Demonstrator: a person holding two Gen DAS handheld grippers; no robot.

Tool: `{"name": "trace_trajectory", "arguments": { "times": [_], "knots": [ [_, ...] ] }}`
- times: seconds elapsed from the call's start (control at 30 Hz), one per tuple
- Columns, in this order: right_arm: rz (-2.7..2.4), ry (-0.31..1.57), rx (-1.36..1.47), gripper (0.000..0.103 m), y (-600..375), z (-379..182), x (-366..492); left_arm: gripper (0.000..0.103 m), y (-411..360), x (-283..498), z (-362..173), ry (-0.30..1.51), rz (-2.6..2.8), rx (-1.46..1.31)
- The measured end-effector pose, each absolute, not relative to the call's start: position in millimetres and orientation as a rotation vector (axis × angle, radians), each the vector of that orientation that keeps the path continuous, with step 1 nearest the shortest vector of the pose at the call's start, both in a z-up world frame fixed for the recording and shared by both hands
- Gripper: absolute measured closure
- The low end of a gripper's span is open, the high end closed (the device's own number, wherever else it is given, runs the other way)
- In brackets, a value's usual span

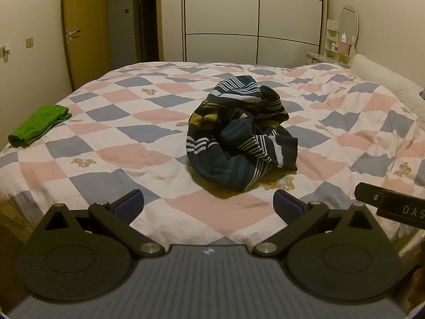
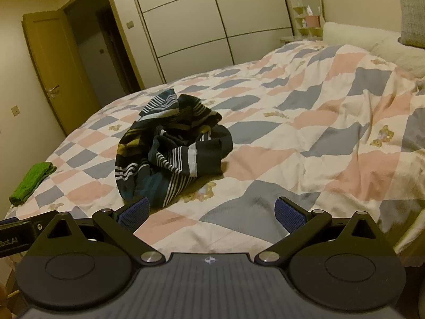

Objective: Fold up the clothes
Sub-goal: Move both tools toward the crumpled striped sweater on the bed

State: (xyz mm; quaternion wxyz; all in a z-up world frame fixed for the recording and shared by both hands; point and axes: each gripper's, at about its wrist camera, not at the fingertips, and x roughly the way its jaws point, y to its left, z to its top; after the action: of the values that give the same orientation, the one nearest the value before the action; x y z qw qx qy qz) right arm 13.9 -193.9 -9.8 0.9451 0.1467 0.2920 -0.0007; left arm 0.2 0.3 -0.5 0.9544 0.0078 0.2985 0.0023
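Note:
A dark striped garment (image 1: 239, 135) lies crumpled in a heap in the middle of the bed; it also shows in the right wrist view (image 2: 170, 146). A green folded cloth (image 1: 39, 125) lies at the bed's left edge, and in the right wrist view (image 2: 32, 183) too. My left gripper (image 1: 208, 203) is open and empty, low over the bed's near edge, short of the heap. My right gripper (image 2: 212, 211) is open and empty, just right of the heap's near end. Its left pad (image 2: 134, 212) is close to the cloth's edge.
The bed is covered by a pink, blue and white checked quilt (image 1: 132, 138). A pillow and headboard (image 2: 353, 34) are at the right. A wardrobe (image 1: 252, 18), an open door (image 1: 85, 26) and a vanity mirror (image 1: 348, 29) stand behind. The other gripper's body (image 1: 398, 207) shows at right.

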Motion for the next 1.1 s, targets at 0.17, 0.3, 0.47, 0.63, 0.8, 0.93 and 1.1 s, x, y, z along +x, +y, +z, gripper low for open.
{"name": "trace_trajectory", "arguments": {
  "times": [0.17, 0.3, 0.47, 0.63, 0.8, 0.93, 1.1],
  "knots": [
    [-0.001, 0.608, 0.306, 0.0, -195.6, -3.8, 16.0, 0.0, 1.8, 1.0, -3.0, 0.611, 0.004, 0.005],
    [0.002, 0.605, 0.299, 0.0, -193.7, -14.3, 15.3, 0.0, 3.1, 1.7, -5.0, 0.615, 0.003, -0.003],
    [0.003, 0.611, 0.294, 0.0, -188.3, -14.6, 17.4, 0.0, 4.6, 2.6, -7.5, 0.619, 0.002, -0.014],
    [0.007, 0.615, 0.291, 0.0, -189.1, -14.5, 17.7, 0.0, 6.0, 3.0, -8.6, 0.627, 0.002, -0.02],
    [0.01, 0.623, 0.285, 0.0, -188.2, -14.4, 19.7, 0.0, 8.0, 4.0, -10.3, 0.637, 0.001, -0.025],
    [0.014, 0.631, 0.278, 0.0, -185.8, -13.8, 21.9, 0.0, 13.0, 4.0, -12.1, 0.646, 0.007, -0.033],
    [0.02, 0.635, 0.267, 0.0, -181.2, -13.3, 23.4, 0.0, 18.0, 3.9, -13.4, 0.651, 0.013, -0.041]
  ]
}}
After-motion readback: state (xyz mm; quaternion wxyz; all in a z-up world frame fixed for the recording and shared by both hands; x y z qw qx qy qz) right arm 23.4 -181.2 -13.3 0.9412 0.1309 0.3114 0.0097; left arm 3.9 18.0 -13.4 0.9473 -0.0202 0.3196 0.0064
